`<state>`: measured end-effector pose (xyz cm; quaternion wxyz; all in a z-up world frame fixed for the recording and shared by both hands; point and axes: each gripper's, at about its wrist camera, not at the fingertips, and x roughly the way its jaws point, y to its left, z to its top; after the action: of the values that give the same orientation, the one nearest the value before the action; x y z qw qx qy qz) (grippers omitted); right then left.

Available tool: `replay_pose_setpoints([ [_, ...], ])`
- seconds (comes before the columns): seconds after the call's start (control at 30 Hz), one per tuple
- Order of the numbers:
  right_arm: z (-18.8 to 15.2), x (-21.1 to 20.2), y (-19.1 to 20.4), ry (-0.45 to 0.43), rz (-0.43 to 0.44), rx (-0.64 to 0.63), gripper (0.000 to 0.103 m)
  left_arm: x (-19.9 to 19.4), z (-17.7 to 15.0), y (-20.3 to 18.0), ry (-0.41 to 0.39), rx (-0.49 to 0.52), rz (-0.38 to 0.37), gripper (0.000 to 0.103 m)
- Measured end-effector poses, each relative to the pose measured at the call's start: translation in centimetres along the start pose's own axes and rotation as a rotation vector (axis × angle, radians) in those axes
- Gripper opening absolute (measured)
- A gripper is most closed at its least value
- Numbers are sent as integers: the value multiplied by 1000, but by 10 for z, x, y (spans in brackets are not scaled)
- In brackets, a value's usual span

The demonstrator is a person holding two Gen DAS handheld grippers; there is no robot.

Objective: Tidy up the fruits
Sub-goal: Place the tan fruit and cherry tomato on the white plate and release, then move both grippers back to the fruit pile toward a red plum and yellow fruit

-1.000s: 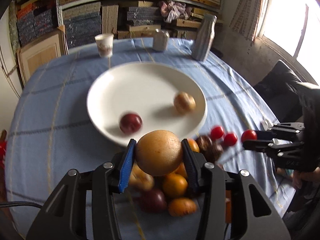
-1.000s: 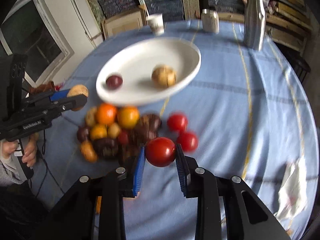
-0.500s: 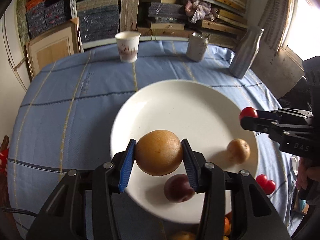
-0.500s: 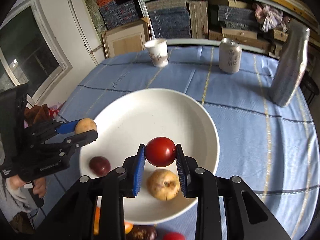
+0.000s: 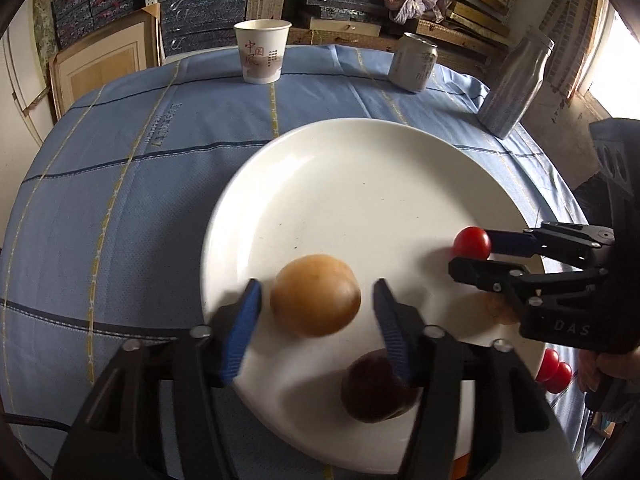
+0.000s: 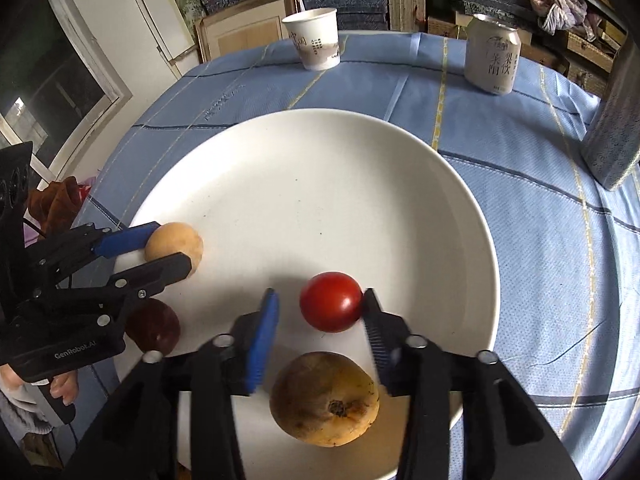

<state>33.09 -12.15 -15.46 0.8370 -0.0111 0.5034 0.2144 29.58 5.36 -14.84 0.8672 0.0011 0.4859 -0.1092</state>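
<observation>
Blue-checked cloth covers the surface (image 5: pixel 120 184); a white plate (image 5: pixel 360 168) holds the fruit. Left claw (image 5: pixel 316 320) opening, pads clear of a tan fruit (image 5: pixel 315 295). Right claw (image 6: pixel 318 320) opening around a red tomato (image 6: pixel 331 307), right pad touching. Cup (image 5: pixel 262 51), can (image 5: pixel 414 62), bottle (image 5: pixel 516 86) stand behind. Both claws point steeply down.

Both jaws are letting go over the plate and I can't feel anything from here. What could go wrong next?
1. The tan round fruit sits loose between the opening left gripper jaws near the white plate rim; it may roll off.
2. The red tomato seems to touch one pad of the opening right gripper, so pulling back could drag it.
3. A dark plum lies beside the left fingers and could get knocked.
</observation>
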Motion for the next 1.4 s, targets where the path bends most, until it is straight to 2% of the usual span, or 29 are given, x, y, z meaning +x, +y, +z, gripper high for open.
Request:
replay_pose_setpoints([
  [0.13, 2, -33, -1, -66, 1, 11, 50, -21, -2, 1, -32, 2, 18, 64],
  [0.27, -3, -75, -1, -148, -11, 13, 58, -54, -13, 2, -65, -6, 26, 69],
  [0.33, -13, -99, -1, -188, -13, 22, 60, -73, -26, 0, -76, -6, 34, 74],
  [0.5, -55, -137, 2, -234, -5, 60, 65, -100, -70, -12, -62, 6, 38, 77],
  [0.73, -127, -151, 19, -181, 6, 75, 73, -110, -141, -38, 18, 49, 13, 80],
  [0.9, -172, -152, 26, -132, 12, 84, 77, -116, -164, -53, 24, 80, -16, 85],
  [1.0, -191, -151, 26, -97, 30, 109, 78, -117, -167, -53, 13, 92, 15, 86],
  [1.1, -203, -148, 27, -67, 27, 112, 79, -113, -163, -43, 12, 42, 13, 86],
  [1.2, -206, -153, 26, -77, 16, 122, 79, -103, -157, -35, 25, 15, 17, 86],
  [1.37, -209, -158, 22, -93, -2, 144, 82, -88, -153, -34, 50, 45, 55, 86],
  [1.4, -209, -158, 22, -92, -3, 148, 82, -86, -154, -33, 52, 48, 58, 90],
])
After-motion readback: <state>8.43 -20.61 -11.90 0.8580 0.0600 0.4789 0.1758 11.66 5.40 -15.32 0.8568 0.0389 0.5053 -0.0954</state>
